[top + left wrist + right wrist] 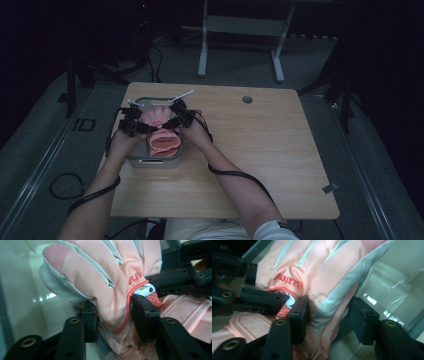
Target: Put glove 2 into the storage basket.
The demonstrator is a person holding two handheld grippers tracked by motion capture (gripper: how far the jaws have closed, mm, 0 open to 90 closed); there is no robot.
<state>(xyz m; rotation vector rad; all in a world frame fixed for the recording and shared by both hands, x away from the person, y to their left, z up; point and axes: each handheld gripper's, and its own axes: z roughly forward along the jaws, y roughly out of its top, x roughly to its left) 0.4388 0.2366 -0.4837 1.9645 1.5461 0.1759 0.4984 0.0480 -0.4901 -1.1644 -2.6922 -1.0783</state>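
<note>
A padded pink glove (pixel 162 132) with pale trim lies in a grey bin (pixel 155 162) at the table's left. My left gripper (pixel 142 125) comes at it from the left and my right gripper (pixel 172 122) from the right. In the left gripper view the glove (pixel 105 282) fills the gap of my left gripper (pixel 113 317), with both pads against the fabric. In the right gripper view the glove (pixel 322 277) sits between the jaws of my right gripper (pixel 329 317); one pad touches it and a dark gap shows at the other pad (pixel 362 320).
The bin stands on a wooden table (pixel 260 150) with a round cable hole (pixel 247 99) near the far edge. A white metal frame (pixel 240 40) stands on the floor behind the table. Black cables trail along both forearms.
</note>
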